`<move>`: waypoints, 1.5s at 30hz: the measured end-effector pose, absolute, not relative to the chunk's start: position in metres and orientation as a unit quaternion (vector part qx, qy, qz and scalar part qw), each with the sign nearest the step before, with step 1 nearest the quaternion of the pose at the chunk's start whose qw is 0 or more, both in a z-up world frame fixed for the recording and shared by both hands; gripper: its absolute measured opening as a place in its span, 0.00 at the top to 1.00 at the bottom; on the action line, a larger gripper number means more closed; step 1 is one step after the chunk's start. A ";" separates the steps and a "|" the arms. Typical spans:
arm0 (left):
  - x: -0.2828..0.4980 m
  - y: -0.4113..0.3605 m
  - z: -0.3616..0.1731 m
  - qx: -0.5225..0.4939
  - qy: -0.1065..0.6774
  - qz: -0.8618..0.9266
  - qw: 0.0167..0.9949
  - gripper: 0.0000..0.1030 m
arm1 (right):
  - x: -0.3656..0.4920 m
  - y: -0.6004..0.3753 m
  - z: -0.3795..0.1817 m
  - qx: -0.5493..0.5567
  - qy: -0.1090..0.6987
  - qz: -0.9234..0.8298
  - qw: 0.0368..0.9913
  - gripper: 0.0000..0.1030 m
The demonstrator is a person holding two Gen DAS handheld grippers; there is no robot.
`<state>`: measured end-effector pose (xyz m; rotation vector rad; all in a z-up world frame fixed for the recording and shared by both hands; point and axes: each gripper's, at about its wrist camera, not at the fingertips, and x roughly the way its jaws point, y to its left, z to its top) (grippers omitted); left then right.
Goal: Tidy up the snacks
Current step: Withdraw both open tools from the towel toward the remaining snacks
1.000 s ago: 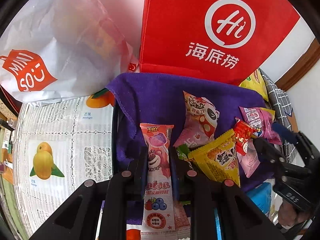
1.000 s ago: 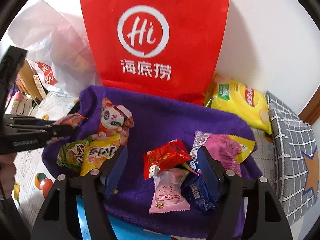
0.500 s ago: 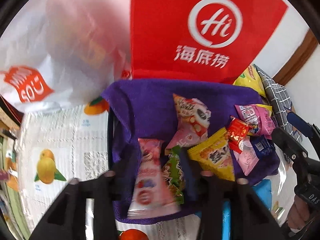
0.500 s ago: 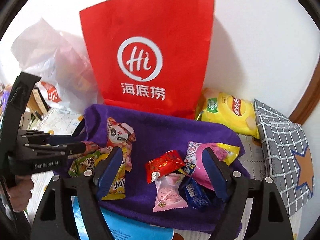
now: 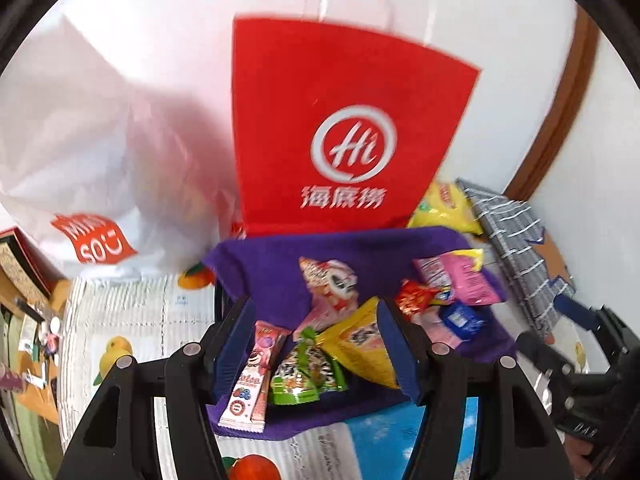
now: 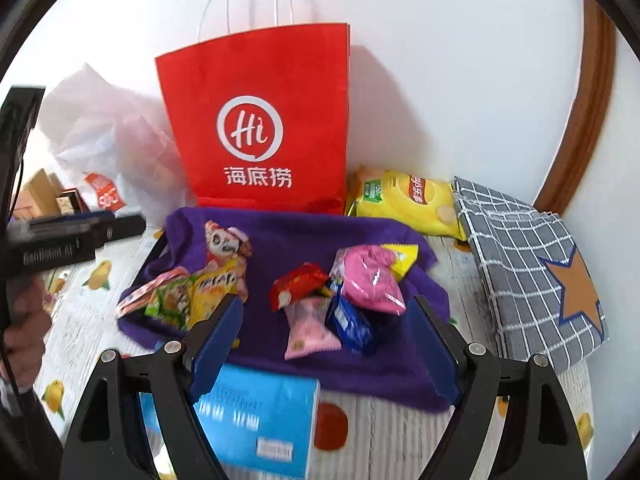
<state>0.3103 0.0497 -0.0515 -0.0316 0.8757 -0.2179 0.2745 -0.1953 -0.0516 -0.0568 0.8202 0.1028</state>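
My left gripper [image 5: 316, 344] hangs above the near left part of the purple cloth [image 5: 272, 268]. Its jaws are opening and grip nothing. The blue pads [image 5: 234, 332] stand clear of the packets seen between them. Those packets lie flat on the cloth: a long pink strip packet [image 5: 256, 372], a green packet [image 5: 302, 372] and a yellow packet [image 5: 360, 344]. The green packet overlaps the yellow one and touches the strip packet.

My right gripper [image 6: 328, 340] hangs above the near right part of the same cloth. Its jaws are also opening, and no pad touches a packet. Seen between them, on the cloth:

- a pale pink packet [image 6: 310, 326], nearest to me;
- a dark blue packet [image 6: 352, 320], touching its right edge;
- a red packet [image 6: 298, 284], just behind the two;
- a larger pink packet [image 6: 370, 280] with a yellow end, resting partly on the blue one.

A panda-print packet [image 6: 226, 242] lies farther back on the left, next to the yellow packet.

Behind the cloth a red paper bag [image 6: 260, 120] stands upright against the wall. A yellow crisp bag [image 6: 408, 204] lies just right of it. A grey checked bag [image 6: 528, 264] lies right of the cloth. A white plastic bag [image 5: 104, 184] sits to the left. A blue box [image 6: 260, 428] lies at the cloth's near edge, partly under my right gripper's left finger.
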 end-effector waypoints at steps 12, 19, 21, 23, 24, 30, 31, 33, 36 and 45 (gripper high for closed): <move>0.239 0.057 -0.009 -0.012 0.384 -0.104 0.917 0.41 | 0.206 -0.249 -0.032 0.018 0.367 0.016 0.930 0.19; 0.201 0.067 -0.028 -0.024 0.412 -0.086 0.907 0.35 | 0.174 -0.257 -0.036 0.019 0.372 0.012 0.928 0.19; 0.187 0.069 -0.034 -0.022 0.414 -0.081 0.906 0.35 | 0.165 -0.258 -0.036 0.022 0.370 0.015 0.929 0.19; 0.173 0.071 -0.042 -0.018 0.412 -0.074 0.908 0.34 | 0.155 -0.259 -0.037 0.021 0.365 0.013 0.931 0.19; 0.169 0.072 -0.045 -0.017 0.412 -0.071 0.908 0.34 | 0.150 -0.258 -0.038 0.017 0.361 0.012 0.932 0.19; 0.145 0.078 -0.072 -0.023 0.425 -0.062 0.903 0.34 | 0.132 -0.247 -0.053 -0.023 0.356 0.000 0.934 0.19; 0.141 0.080 -0.075 -0.025 0.426 -0.059 0.902 0.34 | 0.131 -0.246 -0.055 -0.027 0.356 0.000 0.934 0.19; 0.138 0.083 -0.078 -0.029 0.429 -0.058 0.901 0.34 | 0.128 -0.244 -0.059 -0.031 0.356 0.004 0.934 0.19; 0.131 0.085 -0.083 -0.031 0.430 -0.055 0.901 0.34 | 0.123 -0.244 -0.065 -0.029 0.350 0.001 0.936 0.19; 0.121 0.087 -0.101 -0.038 0.441 -0.060 0.894 0.34 | 0.125 -0.262 -0.088 -0.036 0.359 -0.040 0.932 0.19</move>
